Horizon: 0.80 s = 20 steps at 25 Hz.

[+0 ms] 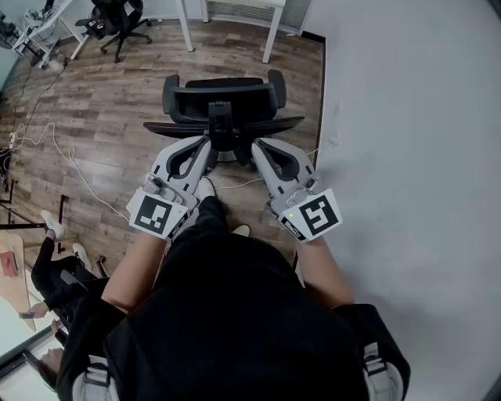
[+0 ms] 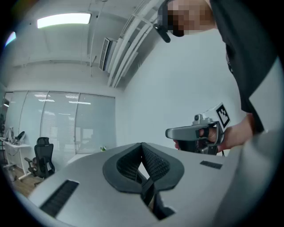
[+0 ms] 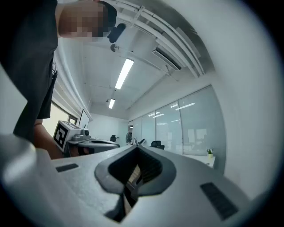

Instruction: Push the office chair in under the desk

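Observation:
A black office chair (image 1: pixel 223 102) stands on the wood floor with its back toward me, facing the white desk legs (image 1: pixel 270 35) at the top of the head view. My left gripper (image 1: pixel 205 145) and right gripper (image 1: pixel 257 149) are held level side by side, one on each side of the chair's back spine (image 1: pixel 222 135). Whether they touch the chair I cannot tell. Both are shut with nothing between the pads. The left gripper view shows its closed jaws and the right gripper (image 2: pixel 197 133) beside it. From the right gripper view I see closed jaws and the left gripper (image 3: pixel 75 138).
A pale wall (image 1: pixel 407 157) runs along the right, close to the chair. Another black office chair (image 1: pixel 117 23) stands at the far left. A white cable and power strip (image 1: pixel 17 139) lie on the floor at left. A seated person's leg and white shoe (image 1: pixel 52 224) show at lower left.

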Tool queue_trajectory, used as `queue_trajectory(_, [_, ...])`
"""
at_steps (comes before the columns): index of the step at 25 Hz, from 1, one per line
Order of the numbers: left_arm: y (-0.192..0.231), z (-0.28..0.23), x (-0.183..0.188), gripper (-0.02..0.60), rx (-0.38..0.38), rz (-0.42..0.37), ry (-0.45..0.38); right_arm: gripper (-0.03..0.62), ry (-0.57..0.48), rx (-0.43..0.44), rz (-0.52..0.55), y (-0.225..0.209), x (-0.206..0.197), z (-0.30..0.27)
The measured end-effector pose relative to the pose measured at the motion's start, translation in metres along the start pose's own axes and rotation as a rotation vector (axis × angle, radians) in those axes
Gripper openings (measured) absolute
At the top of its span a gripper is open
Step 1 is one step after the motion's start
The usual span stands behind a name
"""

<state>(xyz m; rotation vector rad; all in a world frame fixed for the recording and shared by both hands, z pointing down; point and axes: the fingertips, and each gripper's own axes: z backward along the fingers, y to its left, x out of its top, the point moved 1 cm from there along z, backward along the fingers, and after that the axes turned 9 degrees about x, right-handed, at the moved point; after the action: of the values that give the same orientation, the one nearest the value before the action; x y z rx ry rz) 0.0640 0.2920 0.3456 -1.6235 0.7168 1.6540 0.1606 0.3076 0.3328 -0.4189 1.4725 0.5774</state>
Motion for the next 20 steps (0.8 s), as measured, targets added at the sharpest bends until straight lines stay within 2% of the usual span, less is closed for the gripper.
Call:
queue_trajectory(4, [0.003,-0.001,-0.002,-0.006,0.007,-0.021,-0.004,0.002,0.009,-0.002,-0.002,-0.003,-0.005,-0.003])
queue_trajectory(7, [0.006,0.001,0.003,-0.006,0.01,-0.042,-0.042,0.002,0.012,-0.001,0.0,-0.001,-0.006,-0.004])
queue_trajectory(11, [0.015,0.006,-0.009,-0.008,0.035,-0.048,0.026,0.002,-0.035,0.033,-0.029,0.002,-0.006,-0.002])
queue_trajectory(20, [0.036,0.011,-0.022,-0.008,0.07,-0.101,0.058,0.002,0.038,0.002,-0.063,-0.017,-0.028,-0.004])
